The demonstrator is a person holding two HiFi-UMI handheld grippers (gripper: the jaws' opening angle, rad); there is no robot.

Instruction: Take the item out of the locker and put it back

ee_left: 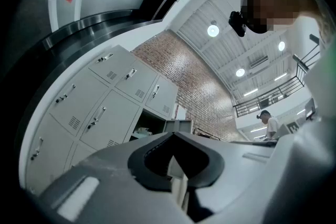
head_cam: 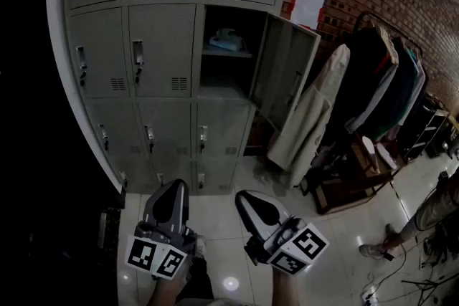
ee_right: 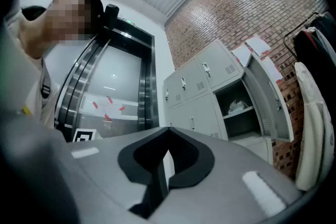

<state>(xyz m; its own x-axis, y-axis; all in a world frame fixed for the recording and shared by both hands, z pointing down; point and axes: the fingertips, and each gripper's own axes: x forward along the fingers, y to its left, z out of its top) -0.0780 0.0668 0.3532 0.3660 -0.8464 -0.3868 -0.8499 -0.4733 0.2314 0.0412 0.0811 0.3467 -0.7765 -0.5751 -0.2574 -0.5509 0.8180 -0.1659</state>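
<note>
Item (head_cam: 226,40): we see it far, inside the open locker (head_cam: 215,91).
Left hand-held gripper (head_cam: 176,185): near, jaws together, empty.
Right hand-held gripper (head_cam: 243,195): near, jaws together, empty.

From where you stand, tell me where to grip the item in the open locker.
Pinch the item at its raised, crumpled top: it looks soft and lies low on the shelf. Come straight in from the front, slightly left, since the door hangs open on the right.
</note>
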